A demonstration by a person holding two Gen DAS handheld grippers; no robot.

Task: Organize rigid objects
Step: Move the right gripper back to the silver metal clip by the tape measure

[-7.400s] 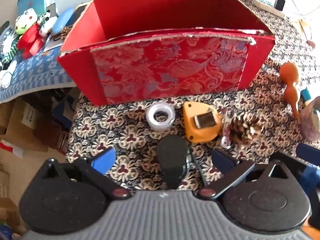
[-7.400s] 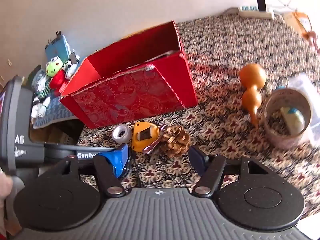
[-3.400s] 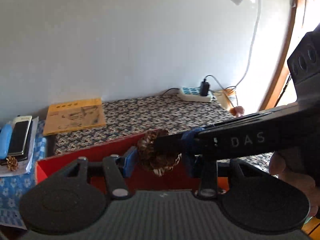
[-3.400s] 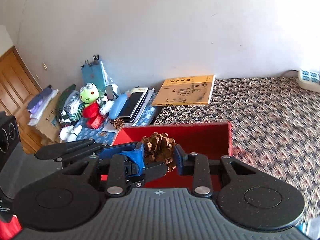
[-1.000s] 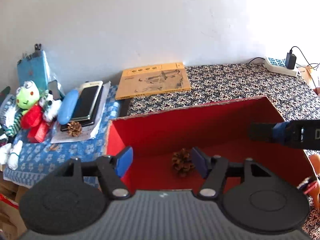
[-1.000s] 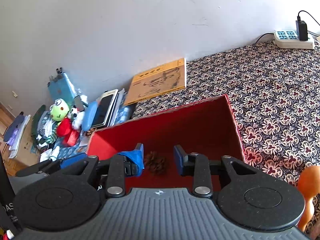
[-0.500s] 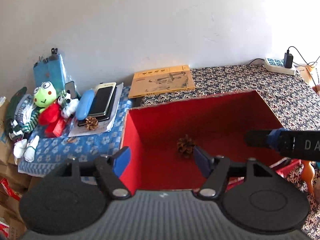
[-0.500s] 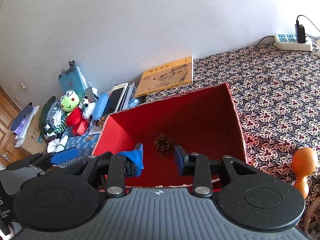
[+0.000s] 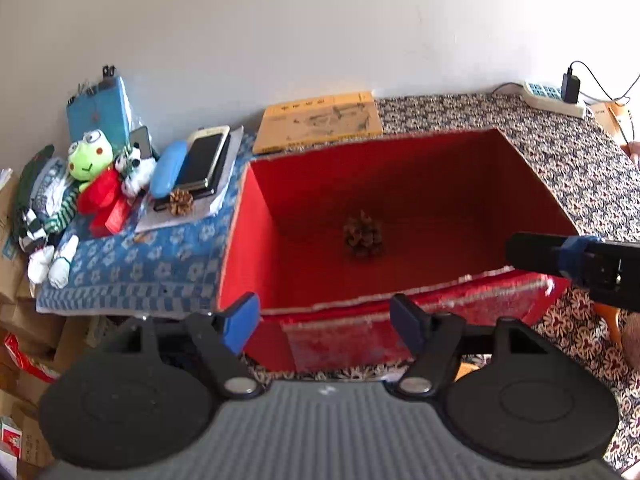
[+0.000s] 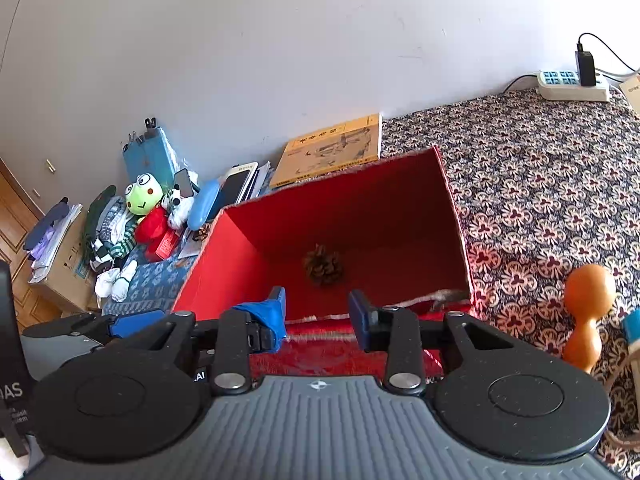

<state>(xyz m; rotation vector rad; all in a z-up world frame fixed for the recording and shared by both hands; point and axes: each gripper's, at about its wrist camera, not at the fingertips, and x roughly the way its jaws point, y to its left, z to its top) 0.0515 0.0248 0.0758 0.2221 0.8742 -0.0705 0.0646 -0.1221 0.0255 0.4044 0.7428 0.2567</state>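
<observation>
A brown pine cone [image 9: 363,237] [image 10: 323,265] lies alone on the floor of the open red box [image 9: 528,168] [image 10: 454,216]. My left gripper [image 9: 325,320] hovers open over the box's near wall, nothing between its fingers. My right gripper [image 10: 318,310] is also open and empty, just in front of the same wall. One finger of the right gripper [image 9: 540,254] reaches in from the right in the left wrist view. An orange gourd [image 10: 586,312] stands on the patterned cloth right of the box.
A yellow book [image 9: 320,120] lies behind the box. Left of it, on a blue cloth, are a frog plush [image 9: 90,160], phones, a blue case and a second pine cone [image 9: 180,202]. A power strip [image 10: 572,84] sits at the far right by the wall.
The pine cone went from being held above the box to lying inside it. Both grippers have drawn back and up from the box, open and empty.
</observation>
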